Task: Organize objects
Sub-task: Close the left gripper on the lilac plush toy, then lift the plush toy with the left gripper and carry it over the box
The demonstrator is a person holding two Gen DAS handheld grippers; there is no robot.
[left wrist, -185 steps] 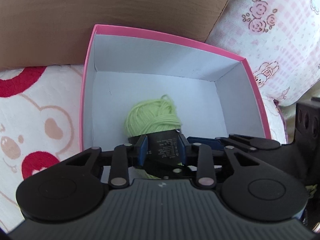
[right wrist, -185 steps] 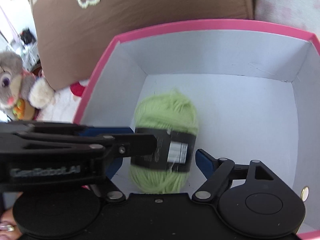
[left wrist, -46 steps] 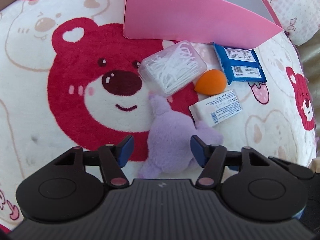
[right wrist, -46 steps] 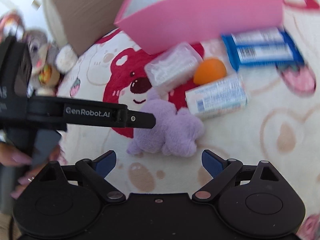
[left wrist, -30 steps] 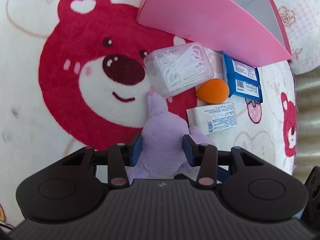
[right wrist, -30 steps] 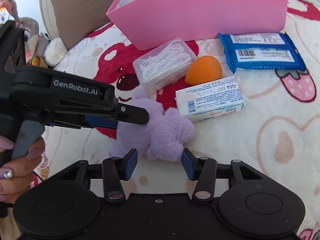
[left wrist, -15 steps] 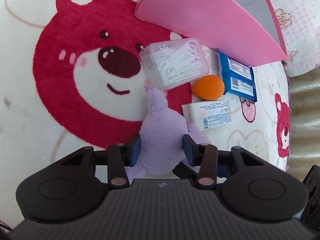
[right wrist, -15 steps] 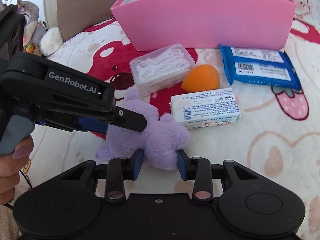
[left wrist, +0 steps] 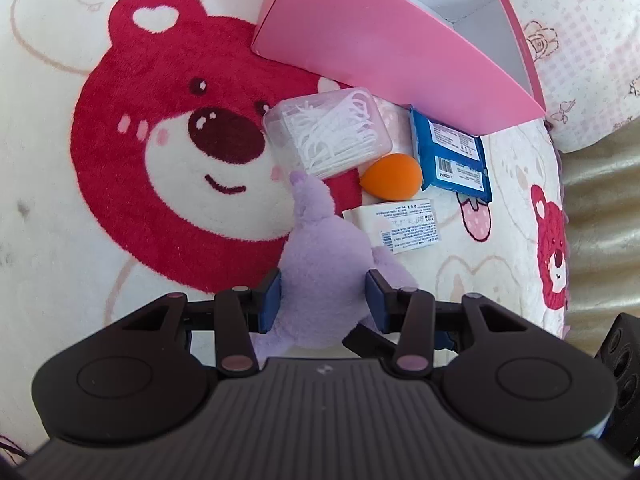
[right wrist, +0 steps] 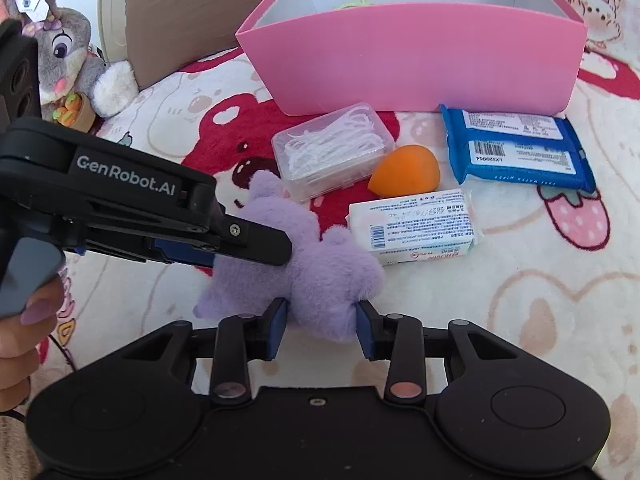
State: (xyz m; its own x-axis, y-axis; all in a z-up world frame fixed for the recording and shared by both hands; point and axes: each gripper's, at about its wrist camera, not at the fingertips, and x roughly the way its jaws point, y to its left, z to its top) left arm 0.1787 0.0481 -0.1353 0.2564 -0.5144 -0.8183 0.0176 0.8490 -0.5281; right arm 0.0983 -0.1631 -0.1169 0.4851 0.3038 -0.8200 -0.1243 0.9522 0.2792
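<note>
Both grippers pinched the purple plush toy (right wrist: pixel 320 276) together, left gripper (left wrist: pixel 323 296) and right gripper (right wrist: pixel 322 328) squeezing its soft body, probably because it flops. It lay on the bear blanket (right wrist: pixel 540 312), the pink box (right wrist: pixel 420 56) waiting at twelve o'clock.

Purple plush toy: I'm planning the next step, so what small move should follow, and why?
Probably lift it straight up. Both the left gripper and right gripper are closed on the purple plush toy, and the pink box stands open behind.
</note>
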